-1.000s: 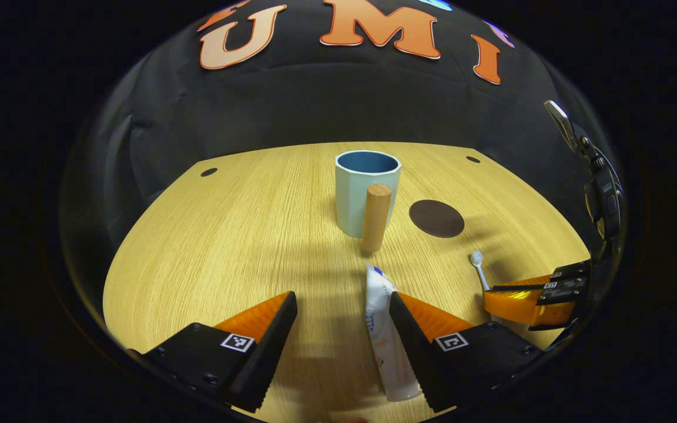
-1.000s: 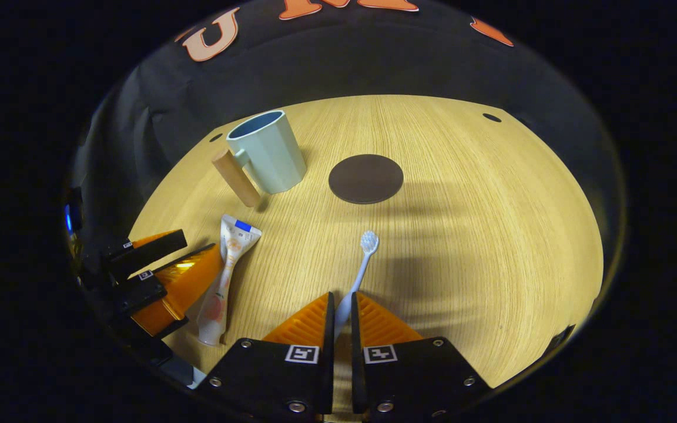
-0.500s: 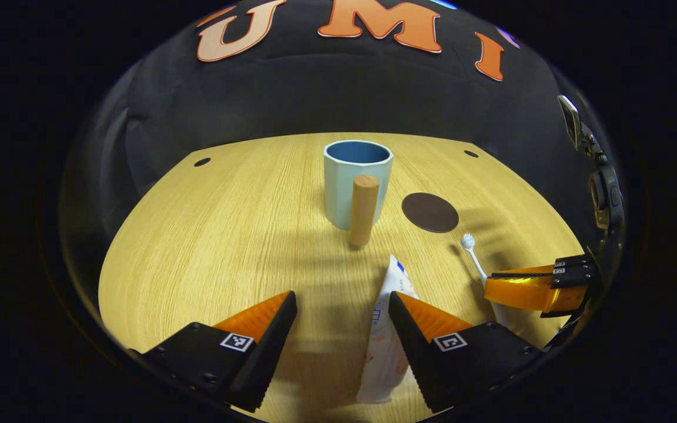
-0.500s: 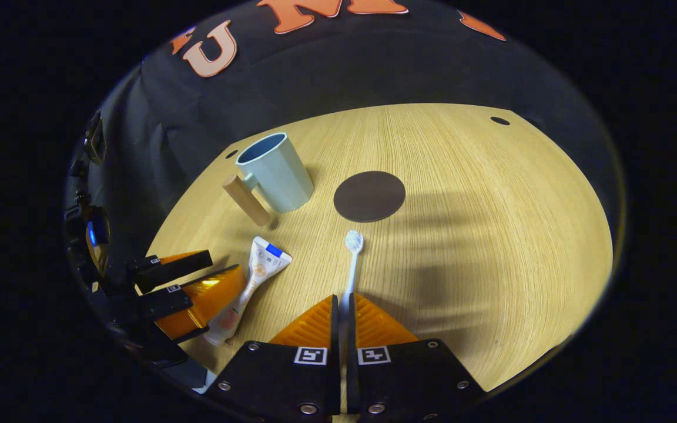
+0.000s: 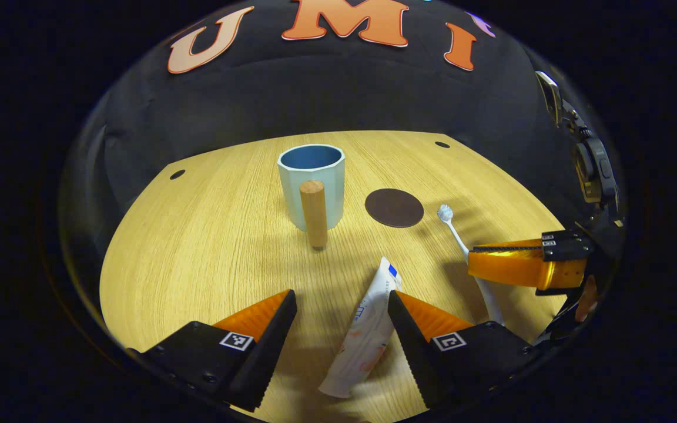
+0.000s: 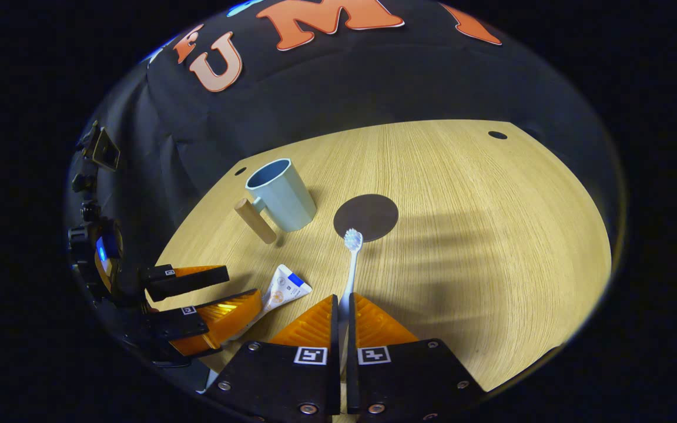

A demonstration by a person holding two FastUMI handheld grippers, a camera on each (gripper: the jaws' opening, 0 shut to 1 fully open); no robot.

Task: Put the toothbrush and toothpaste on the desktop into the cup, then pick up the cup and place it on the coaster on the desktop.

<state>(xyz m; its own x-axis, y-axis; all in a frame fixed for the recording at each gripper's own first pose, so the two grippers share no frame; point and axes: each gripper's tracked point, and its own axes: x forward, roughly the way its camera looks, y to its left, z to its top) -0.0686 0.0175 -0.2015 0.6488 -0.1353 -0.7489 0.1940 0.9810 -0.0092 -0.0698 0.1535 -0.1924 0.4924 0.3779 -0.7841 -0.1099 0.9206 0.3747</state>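
Observation:
A pale blue cup point(image 5: 312, 182) with a wooden peg handle point(image 5: 315, 214) stands upright mid-table, and a dark round coaster point(image 5: 394, 207) lies to its right. The white toothpaste tube point(image 5: 368, 329) lies slanted between the fingers of my open left gripper point(image 5: 341, 299), against the right-hand finger. My right gripper point(image 6: 341, 302) is shut on the handle of the white toothbrush point(image 6: 351, 264), whose head hangs over the near edge of the coaster point(image 6: 366, 216). In the right gripper view the cup point(image 6: 280, 194) stands left of the coaster, and the left gripper point(image 6: 243, 284) sits beside the toothpaste point(image 6: 282, 291).
The wooden table point(image 5: 197, 247) has small dark holes near its far corners point(image 5: 177, 174) point(image 6: 497, 135). The black cloth wall rises right behind its far edge. A hand point(image 5: 585, 299) shows behind the right gripper point(image 5: 472, 258).
The right gripper has carried the toothbrush up and forward, so its head now reaches the coaster. The toothpaste tube has swung slantwise between the open left fingers.

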